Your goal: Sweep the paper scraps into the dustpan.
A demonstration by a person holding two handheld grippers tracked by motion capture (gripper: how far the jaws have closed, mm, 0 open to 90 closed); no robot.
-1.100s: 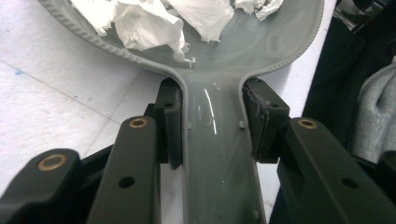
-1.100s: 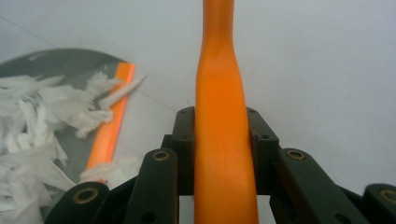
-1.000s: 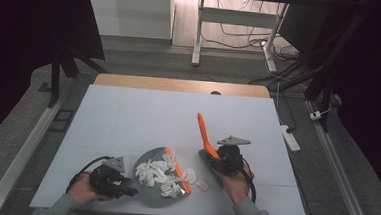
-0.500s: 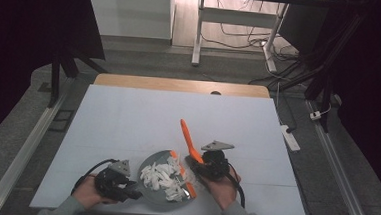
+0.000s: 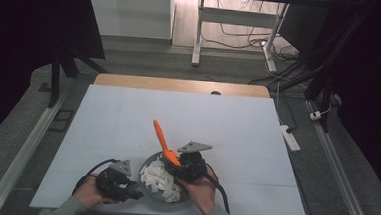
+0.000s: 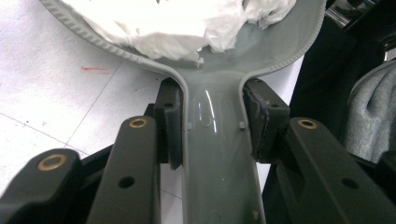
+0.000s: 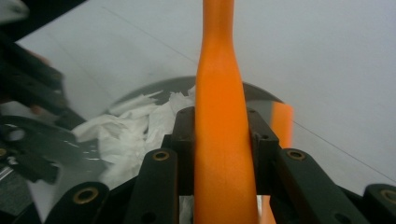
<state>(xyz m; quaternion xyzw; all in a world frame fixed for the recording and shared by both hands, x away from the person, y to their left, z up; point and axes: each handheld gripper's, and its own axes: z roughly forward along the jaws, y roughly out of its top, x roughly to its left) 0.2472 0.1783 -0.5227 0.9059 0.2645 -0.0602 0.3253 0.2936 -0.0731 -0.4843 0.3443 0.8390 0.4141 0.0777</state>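
Observation:
A grey pan lies near the table's front edge with white paper scraps heaped in it. My left gripper sits at the pan's left and is shut on its grey handle, one pad on each side. The scraps lie just beyond the jaws. My right gripper hovers over the pan's right side, shut on an orange utensil whose long end slants up and away. In the right gripper view the orange shaft runs straight up between the jaws, above the scraps.
The white table top stretches wide and bare behind the pan. Its wooden far edge and metal side rails bound it. A white power strip lies on the floor at the right.
My right gripper has carried the orange utensil leftward, from beside the pan to above its right half. The left gripper and the pan have stayed put.

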